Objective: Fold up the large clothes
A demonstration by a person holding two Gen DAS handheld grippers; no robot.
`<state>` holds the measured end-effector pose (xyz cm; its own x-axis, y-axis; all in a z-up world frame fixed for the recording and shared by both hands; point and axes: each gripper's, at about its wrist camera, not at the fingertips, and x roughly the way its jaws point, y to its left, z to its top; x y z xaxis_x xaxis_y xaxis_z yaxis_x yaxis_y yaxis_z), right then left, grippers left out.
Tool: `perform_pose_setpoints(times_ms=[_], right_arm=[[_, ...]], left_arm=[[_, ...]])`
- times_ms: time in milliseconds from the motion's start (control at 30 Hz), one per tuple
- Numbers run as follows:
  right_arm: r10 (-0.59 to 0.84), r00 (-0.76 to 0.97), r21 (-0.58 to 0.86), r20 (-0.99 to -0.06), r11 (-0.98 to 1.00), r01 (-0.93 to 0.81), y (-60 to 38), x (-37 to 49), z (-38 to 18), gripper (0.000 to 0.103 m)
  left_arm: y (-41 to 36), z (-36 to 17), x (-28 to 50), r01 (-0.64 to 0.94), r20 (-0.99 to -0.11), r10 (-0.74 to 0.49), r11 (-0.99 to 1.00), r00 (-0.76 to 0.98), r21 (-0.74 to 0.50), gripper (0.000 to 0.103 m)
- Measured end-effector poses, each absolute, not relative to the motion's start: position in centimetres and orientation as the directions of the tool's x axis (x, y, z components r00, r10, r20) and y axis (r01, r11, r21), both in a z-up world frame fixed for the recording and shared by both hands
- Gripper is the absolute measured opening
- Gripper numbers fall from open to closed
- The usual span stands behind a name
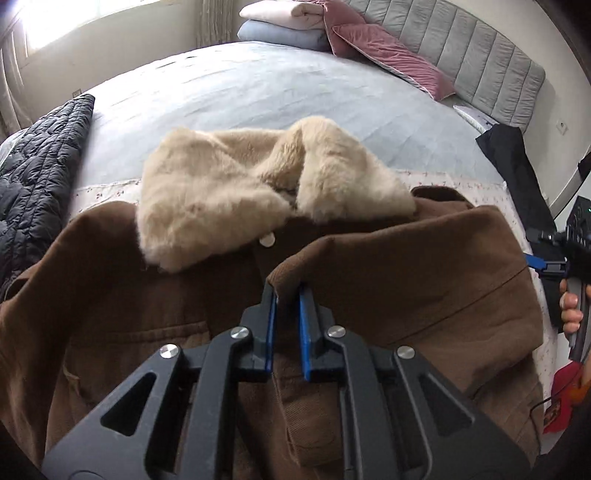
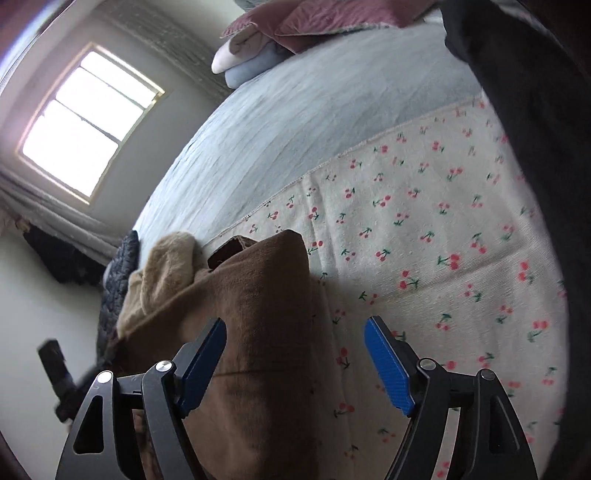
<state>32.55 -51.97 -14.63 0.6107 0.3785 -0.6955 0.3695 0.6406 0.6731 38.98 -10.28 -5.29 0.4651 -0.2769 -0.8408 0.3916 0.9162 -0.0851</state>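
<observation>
A brown coat with a cream fur collar lies front-up on the bed. My left gripper is shut on a folded edge of the brown coat, near its middle, and holds that fold raised over the coat's front. The coat also shows in the right wrist view, with the fur collar behind it. My right gripper is open and empty, over the coat's edge and the cherry-print sheet. It also shows in the left wrist view, at the far right beside the coat.
The bed has a light blue cover. A black quilted jacket lies at the left edge. A dark garment lies at the right. Folded bedding and pink pillows sit by the grey headboard.
</observation>
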Motion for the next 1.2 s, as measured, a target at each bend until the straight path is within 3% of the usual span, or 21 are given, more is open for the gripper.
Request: perform_pose_setpoints(times_ms=[100, 133, 167, 233, 267, 333, 367, 500, 600, 633, 667, 800, 900, 1000, 1100, 1200], right_arm=[[0.455, 0.627, 0.758, -0.632, 0.533, 0.376, -51.7, 34.5, -17.6, 0.075], [0.442, 0.643, 0.758, -0.625, 0.539, 0.367, -51.2, 35.2, -17.8, 0.047], [0.402, 0.64, 0.724, -0.655, 0.577, 0.378, -50.6, 35.7, -17.4, 0.013], [0.249, 0.641, 0.577, -0.726, 0.728, 0.371, -48.4, 36.1, -14.0, 0.009], [0.185, 0.675, 0.516, -0.714, 0.79, 0.331, -47.4, 35.8, -11.5, 0.008], [0.021, 0.76, 0.387, -0.649, 0.87, 0.307, -46.9, 34.9, -6.9, 0.007], [-0.025, 0.747, 0.36, -0.665, 0.866, 0.349, -47.8, 35.4, -6.8, 0.007], [0.013, 0.56, 0.274, -0.828, 0.882, 0.385, -49.2, 37.8, -11.2, 0.011], [0.011, 0.587, 0.27, -0.81, 0.895, 0.355, -49.2, 34.9, -11.1, 0.03], [0.043, 0.601, 0.295, -0.798, 0.897, 0.328, -49.4, 33.4, -10.8, 0.051], [0.066, 0.617, 0.32, -0.784, 0.895, 0.311, -49.7, 31.8, -10.6, 0.061], [0.116, 0.614, 0.348, -0.781, 0.897, 0.273, -49.9, 26.3, -11.3, 0.063], [0.151, 0.596, 0.351, -0.789, 0.906, 0.236, -49.0, 23.1, -12.9, 0.063], [0.169, 0.572, 0.337, -0.803, 0.92, 0.201, -47.6, 21.0, -14.7, 0.063], [0.183, 0.529, 0.313, -0.829, 0.935, 0.166, -46.3, 21.2, -16.5, 0.063], [0.186, 0.549, 0.32, -0.815, 0.934, 0.158, -45.9, 21.6, -16.2, 0.063]], left_arm=[[-10.5, -6.4, 38.8, 0.398, -0.848, -0.278, 0.913, 0.451, -0.088, 0.012], [-10.8, -6.6, 38.9, 0.4, -0.847, -0.277, 0.913, 0.453, -0.085, 0.012], [-11.0, -6.5, 38.9, 0.407, -0.845, -0.291, 0.908, 0.449, -0.096, 0.011], [-11.2, -6.0, 38.9, 0.419, -0.838, -0.317, 0.9, 0.443, -0.119, 0.008], [-11.5, -5.6, 39.0, 0.435, -0.83, -0.343, 0.89, 0.44, -0.137, 0.008], [-12.7, -5.2, 38.9, 0.467, -0.814, -0.375, 0.872, 0.444, -0.146, 0.008], [-13.5, -5.8, 39.0, 0.468, -0.82, -0.365, 0.873, 0.441, -0.137, 0.007], [-15.0, -8.4, 40.0, 0.425, -0.854, -0.241, 0.905, 0.461, -0.025, 0.007], [-14.0, -7.2, 39.2, 0.411, -0.828, -0.249, 0.911, 0.503, -0.024, 0.015], [-13.9, -6.6, 38.8, 0.421, -0.818, -0.252, 0.907, 0.516, -0.014, 0.024], [-13.8, -5.8, 38.0, 0.435, -0.802, -0.255, 0.9, 0.541, 0.007, 0.031], [-14.2, -3.6, 36.0, 0.504, -0.755, -0.318, 0.864, 0.574, 0.019, 0.039], [-15.7, -3.8, 35.3, 0.551, -0.774, -0.31, 0.833, 0.552, 0.059, 0.054], [-16.1, -6.0, 35.8, 0.551, -0.828, -0.235, 0.828, 0.51, 0.104, 0.055], [-14.8, -8.2, 37.4, 0.502, -0.865, -0.236, 0.865, 0.442, 0.021, 0.055], [-14.1, -8.2, 39.0, 0.474, -0.849, -0.301, 0.878, 0.434, -0.069, 0.055]])
